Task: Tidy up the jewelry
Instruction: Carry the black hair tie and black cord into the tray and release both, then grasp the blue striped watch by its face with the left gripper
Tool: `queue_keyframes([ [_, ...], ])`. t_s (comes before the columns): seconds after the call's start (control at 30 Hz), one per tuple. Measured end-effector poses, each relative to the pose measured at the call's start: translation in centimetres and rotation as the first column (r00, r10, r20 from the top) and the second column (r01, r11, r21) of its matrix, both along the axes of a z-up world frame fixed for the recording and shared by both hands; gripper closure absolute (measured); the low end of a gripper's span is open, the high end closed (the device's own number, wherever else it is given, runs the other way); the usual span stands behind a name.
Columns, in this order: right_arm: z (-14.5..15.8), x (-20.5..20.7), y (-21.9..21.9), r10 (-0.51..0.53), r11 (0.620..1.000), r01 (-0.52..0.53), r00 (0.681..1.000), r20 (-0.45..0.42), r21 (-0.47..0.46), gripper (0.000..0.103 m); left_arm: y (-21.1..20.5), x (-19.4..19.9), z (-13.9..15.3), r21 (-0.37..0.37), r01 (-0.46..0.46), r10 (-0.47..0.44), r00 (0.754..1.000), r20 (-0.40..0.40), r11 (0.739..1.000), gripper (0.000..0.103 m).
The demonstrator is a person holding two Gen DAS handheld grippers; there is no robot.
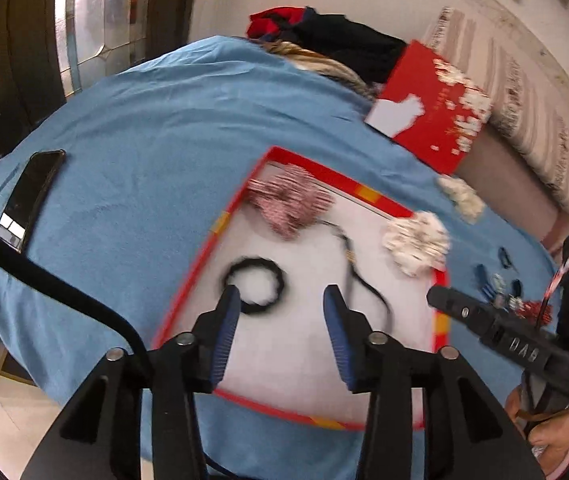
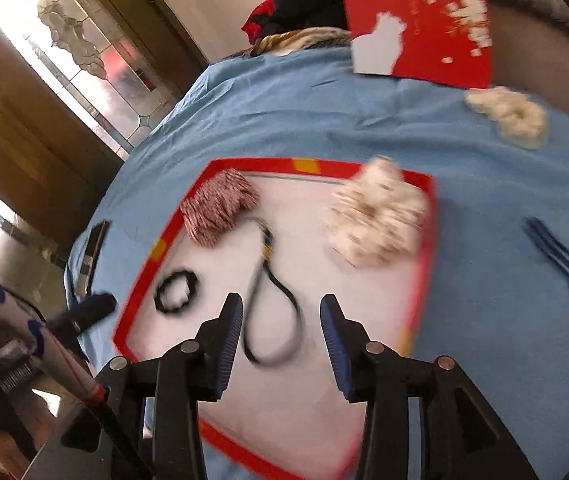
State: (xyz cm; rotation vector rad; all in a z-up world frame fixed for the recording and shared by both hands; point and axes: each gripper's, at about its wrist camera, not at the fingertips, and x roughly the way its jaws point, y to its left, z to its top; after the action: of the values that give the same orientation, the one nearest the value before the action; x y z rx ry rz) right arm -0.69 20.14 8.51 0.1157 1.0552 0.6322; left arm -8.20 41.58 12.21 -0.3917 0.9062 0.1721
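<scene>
A red-rimmed box tray (image 1: 200,256) (image 2: 146,272) with a white floor lies on the blue cloth. Inside it are a pink striped scrunchie (image 1: 288,204) (image 2: 218,206), a cream scrunchie (image 1: 416,242) (image 2: 378,216), a black hair tie (image 1: 278,280) (image 2: 160,296) and a looped black cord (image 1: 380,304) (image 2: 295,312). My left gripper (image 1: 280,300) hangs open over the hair tie with nothing between its pads. My right gripper (image 2: 280,308) hangs open over the cord loop, not gripping it.
The red lid (image 1: 432,108) (image 2: 424,20) leans at the back. Another cream scrunchie (image 1: 460,196) (image 2: 512,114) and small blue clips (image 1: 484,280) (image 2: 552,252) lie on the cloth right of the tray. A phone (image 1: 30,196) lies at the left and a pile of clothes (image 1: 324,36) behind.
</scene>
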Motion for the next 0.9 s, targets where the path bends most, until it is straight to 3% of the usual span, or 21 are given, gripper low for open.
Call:
queue_keyframes([
  [0.3, -1.1, -4.1, -15.2, -0.172, 0.983, 0.173, 0.985, 0.021, -0.059, 0.059, -10.4, -1.2, 0.3, -0.051, 0.155, -0.157, 0.987, -0.025, 0.987, 0.05],
  [0.53, -2.5, -5.2, -26.2, -0.351, 0.929, 0.351, 0.936, 0.028, -0.119, 0.059, -19.1, -1.7, -2.9, -0.113, 0.244, -0.253, 0.965, -0.073, 0.963, 0.048],
  [0.77, -3.1, -3.7, -31.5, -0.422, 0.897, 0.425, 0.905, 0.048, -0.121, 0.059, -23.7, -1.9, -5.6, -0.086, 0.316, -0.326, 0.936, -0.133, 0.945, 0.048],
  [0.9, -2.9, -1.6, -32.0, -0.425, 0.9, 0.428, 0.904, 0.045, -0.081, 0.059, -23.9, -1.2, -5.9, -0.08, 0.313, -0.321, 0.938, -0.132, 0.946, 0.048],
])
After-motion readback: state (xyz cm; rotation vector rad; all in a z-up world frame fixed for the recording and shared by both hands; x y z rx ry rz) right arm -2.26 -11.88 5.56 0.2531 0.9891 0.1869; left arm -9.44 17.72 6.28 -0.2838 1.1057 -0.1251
